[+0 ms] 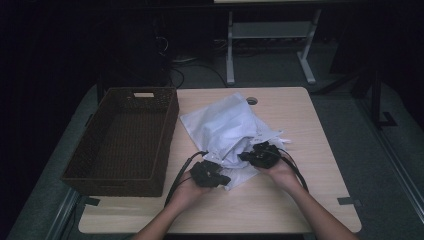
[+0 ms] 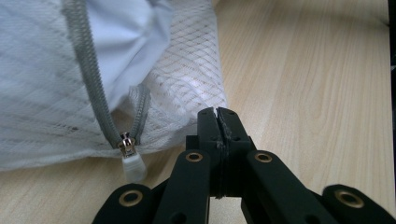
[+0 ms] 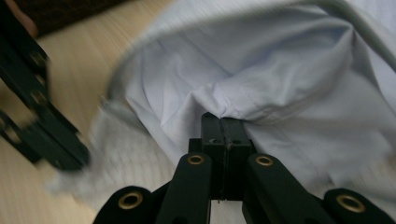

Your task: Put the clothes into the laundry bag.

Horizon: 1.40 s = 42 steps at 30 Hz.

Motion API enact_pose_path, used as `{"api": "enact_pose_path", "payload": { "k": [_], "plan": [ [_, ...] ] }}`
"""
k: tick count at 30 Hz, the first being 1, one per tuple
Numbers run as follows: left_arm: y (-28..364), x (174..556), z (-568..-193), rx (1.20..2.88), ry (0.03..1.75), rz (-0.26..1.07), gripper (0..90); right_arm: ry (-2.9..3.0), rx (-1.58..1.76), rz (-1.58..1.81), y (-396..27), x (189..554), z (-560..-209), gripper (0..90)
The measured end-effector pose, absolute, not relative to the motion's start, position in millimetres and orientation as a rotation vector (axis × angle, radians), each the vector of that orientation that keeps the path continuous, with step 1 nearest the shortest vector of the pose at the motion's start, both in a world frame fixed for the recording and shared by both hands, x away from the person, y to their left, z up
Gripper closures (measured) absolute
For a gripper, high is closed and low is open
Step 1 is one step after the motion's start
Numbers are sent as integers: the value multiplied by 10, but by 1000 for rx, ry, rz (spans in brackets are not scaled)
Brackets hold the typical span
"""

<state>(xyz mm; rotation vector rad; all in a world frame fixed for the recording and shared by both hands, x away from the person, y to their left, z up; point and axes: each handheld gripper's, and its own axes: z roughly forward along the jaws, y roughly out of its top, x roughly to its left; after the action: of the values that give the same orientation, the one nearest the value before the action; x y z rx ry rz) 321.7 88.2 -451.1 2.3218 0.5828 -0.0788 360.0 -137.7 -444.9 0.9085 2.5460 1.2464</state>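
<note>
High view: a white mesh bag (image 1: 227, 132) lies on the tabletop (image 1: 300, 125), just right of a brown basket (image 1: 125, 140). Its long axis runs from the far middle toward the person, and its open mouth faces the hands. The left gripper (image 1: 210, 174) sits at the near left corner of the bag; the right gripper (image 1: 260, 155) sits at the mouth's right side, slightly farther in.

Left gripper view: the jaws are together, pinching a thin edge of the mesh (image 2: 187, 88) at the bag's corner. The grey zipper (image 2: 91, 74) runs up and to the left of the jaws, its slider and white pull (image 2: 130, 158) just beside them, apart from them.

Right gripper view, somewhat blurred: the jaws are closed on a fold of the white cloth (image 3: 261, 88) that sits inside the bag, right at the tips. The rest of the cloth spreads ahead and to the right, deeper into the bag; the bag's rim arcs over it at the top.

The right gripper looks set to draw the cloth out toward the person along the bag's length while the left one anchors the corner.
</note>
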Motion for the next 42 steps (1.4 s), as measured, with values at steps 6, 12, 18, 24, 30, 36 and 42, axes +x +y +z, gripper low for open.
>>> {"api": "enact_pose_path", "payload": {
  "k": [6,12,18,24,30,36,42],
  "plan": [
    [939,3233,-4511,2314,597,-83,896,2573,841,1275,-1007,3636,-4454,853],
    [957,3244,-4512,2312,612,-79,896,2581,798,1286,-1099,3523,-4349,675],
    [939,3238,-4506,2312,613,-74,894,2506,854,1297,-1661,3448,-4131,480],
    [940,3239,-4505,2311,610,-78,894,2367,1059,1254,-2256,3740,-4181,406],
    [937,3238,-4508,2311,607,-77,894,2274,1199,1280,-2528,3977,-4367,316],
    [936,3240,-4510,2310,608,-77,893,2358,1174,1290,-2453,4060,-4531,331],
    [939,3238,-4505,2306,609,-73,894,2419,1176,1190,-2358,4101,-4680,481]
  ]
}}
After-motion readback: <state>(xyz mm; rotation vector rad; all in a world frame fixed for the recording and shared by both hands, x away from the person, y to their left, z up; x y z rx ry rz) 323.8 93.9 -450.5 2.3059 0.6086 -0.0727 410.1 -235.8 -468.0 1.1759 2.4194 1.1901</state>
